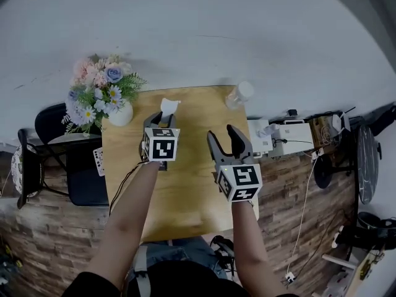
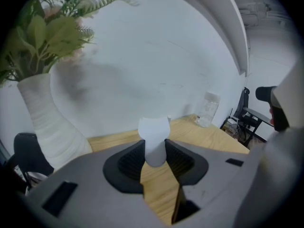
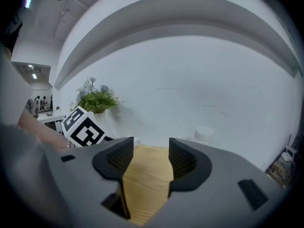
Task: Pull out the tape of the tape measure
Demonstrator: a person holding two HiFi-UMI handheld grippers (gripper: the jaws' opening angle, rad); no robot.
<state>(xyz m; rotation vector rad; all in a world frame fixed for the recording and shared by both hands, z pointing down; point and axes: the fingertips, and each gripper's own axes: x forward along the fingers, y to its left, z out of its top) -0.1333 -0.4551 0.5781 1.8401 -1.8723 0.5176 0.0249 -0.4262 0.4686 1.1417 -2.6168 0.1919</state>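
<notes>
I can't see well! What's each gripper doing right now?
Left gripper: shut on the white tape measure.
Right gripper: open, empty.

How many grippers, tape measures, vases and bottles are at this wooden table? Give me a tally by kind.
Grippers: 2, the left gripper and the right gripper
Tape measures: 1, the white tape measure, clamped in the left gripper
Vases: 1, the white vase, holding flowers
Bottles: 1, the clear bottle
Total: 5
</notes>
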